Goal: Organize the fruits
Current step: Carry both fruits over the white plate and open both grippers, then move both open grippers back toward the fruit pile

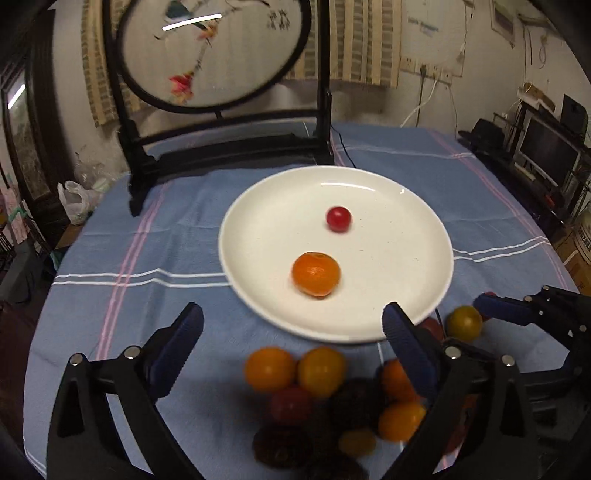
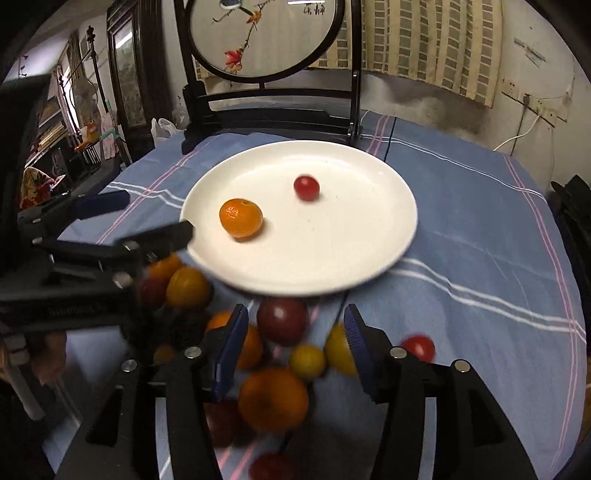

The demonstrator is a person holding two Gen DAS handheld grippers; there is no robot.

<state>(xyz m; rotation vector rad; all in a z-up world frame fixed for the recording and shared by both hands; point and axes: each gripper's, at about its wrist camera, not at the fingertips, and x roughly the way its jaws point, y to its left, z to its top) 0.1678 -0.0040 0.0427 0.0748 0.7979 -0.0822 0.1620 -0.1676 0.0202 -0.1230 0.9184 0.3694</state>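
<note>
Left wrist view shows the left gripper (image 1: 291, 328) with jaws spread wide and nothing between them, low in the frame over a pile of loose fruits (image 1: 321, 373) on the blue cloth (image 1: 147, 258). At centre the white plate (image 1: 413, 229) carries a small orange (image 1: 316, 274) and a red cherry tomato (image 1: 338, 219), apart. Right wrist view shows the right gripper (image 2: 295, 350) also spread, bottom centre above the same pile, empty. A round embroidered screen (image 2: 266, 33) stands at upper centre behind the plate.
</note>
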